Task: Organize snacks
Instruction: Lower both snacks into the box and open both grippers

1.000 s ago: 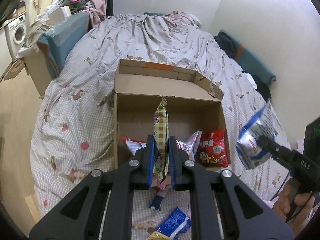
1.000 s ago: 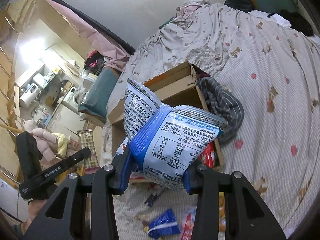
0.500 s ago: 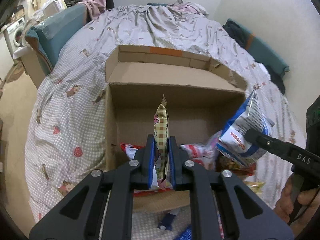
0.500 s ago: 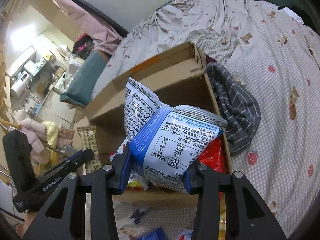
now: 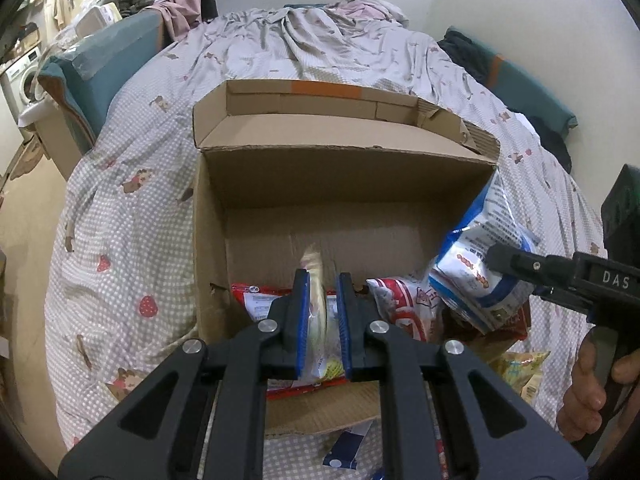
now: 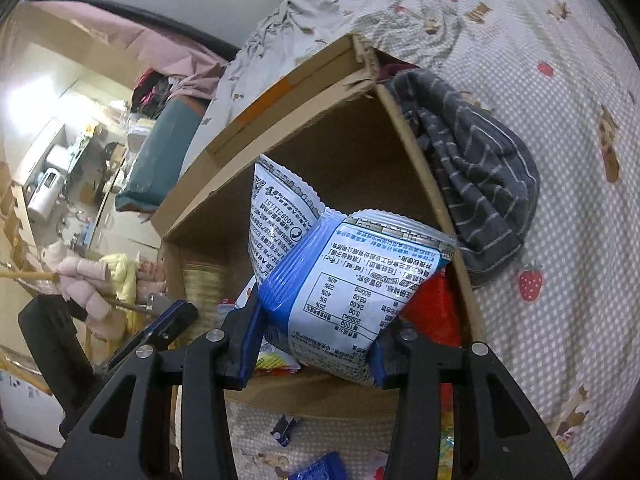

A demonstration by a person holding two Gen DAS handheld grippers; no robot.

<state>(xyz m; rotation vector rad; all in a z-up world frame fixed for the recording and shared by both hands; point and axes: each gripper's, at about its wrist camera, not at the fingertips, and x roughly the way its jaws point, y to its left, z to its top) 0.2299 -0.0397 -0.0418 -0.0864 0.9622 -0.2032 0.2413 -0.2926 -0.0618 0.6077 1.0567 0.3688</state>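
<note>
An open cardboard box (image 5: 280, 184) lies on the bed, with red and white snack bags (image 5: 404, 304) on its floor. My left gripper (image 5: 322, 292) is shut on a thin yellow checked snack packet (image 5: 316, 292) and holds it inside the box over a red bag. My right gripper (image 6: 312, 344) is shut on a blue and white snack bag (image 6: 344, 280), held over the box's right side; the bag also shows in the left wrist view (image 5: 480, 264). The box (image 6: 320, 128) fills the right wrist view.
A grey striped cloth (image 6: 472, 184) hangs at the box's right wall. Loose snack packets (image 5: 516, 368) and a blue packet (image 6: 320, 468) lie on the checked bedspread (image 5: 132, 240) in front of the box. A teal cushion (image 5: 104, 64) sits at the left.
Both grippers have moved forward and down into the box with their packets. The yellow packet now sits lower over the red bag, and the blue bag has come inside the right wall.
</note>
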